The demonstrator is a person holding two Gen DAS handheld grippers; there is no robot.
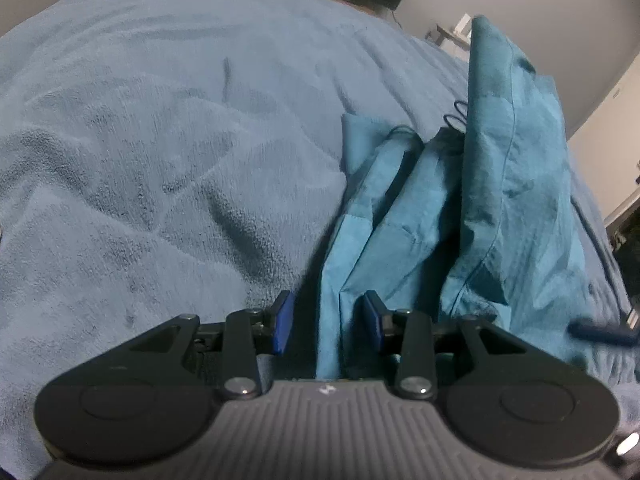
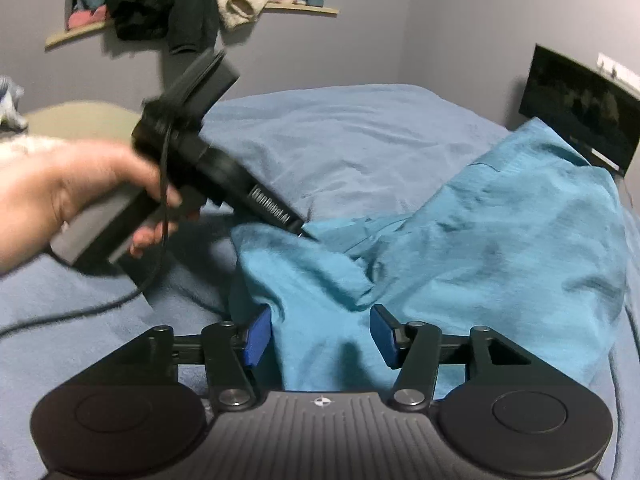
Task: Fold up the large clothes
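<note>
We see teal garment (image 1: 472, 208) bunched on blue bed (image 1: 160, 140), centre-right of left wrist view. Left gripper (image 1: 328, 322): fingers (image 1: 282, 320) partly apart, edge of garment between them, pads not clearly pressing. Right gripper (image 2: 318, 338): fingers (image 2: 258, 336) wide apart, cloth lying loose between. Hand (image 2: 68, 196) at left of right wrist view holds left gripper, tip on garment.
</note>
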